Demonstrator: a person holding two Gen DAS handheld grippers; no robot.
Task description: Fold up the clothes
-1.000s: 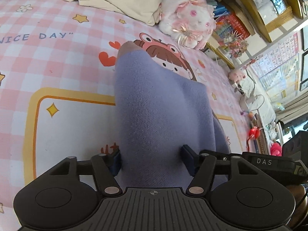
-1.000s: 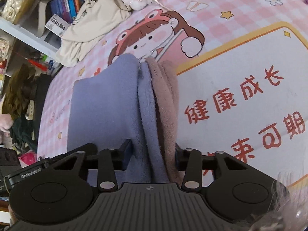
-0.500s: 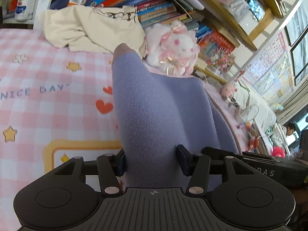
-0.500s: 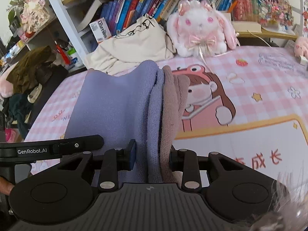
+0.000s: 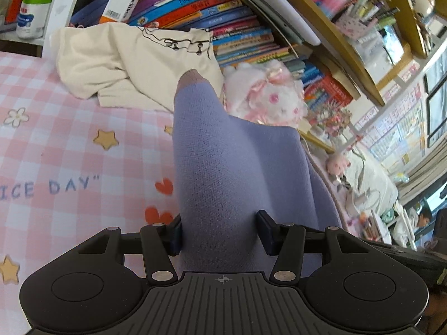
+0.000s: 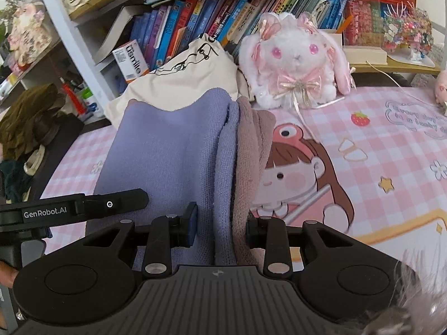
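Above "NICE DAY" sheet (image 5: 69,167), left gripper (image 5: 219,231) and right gripper (image 6: 220,226) pinch purple garment (image 6: 173,153); "GenRobot.AI" label.

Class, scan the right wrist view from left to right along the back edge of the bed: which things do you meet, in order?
Cream cloth bag → lilac garment raised in the gripper → white plush bunny → strawberry print.

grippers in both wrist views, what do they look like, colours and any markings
Both are matte black plastic. The left claw and right claw each show a ribbed central plate with a small crosshair mark, two round discs at the sides, silver rivets on the linkage arms and dark blue pads. The right view shows the other unit's white "GenRobot.AI" lettering.
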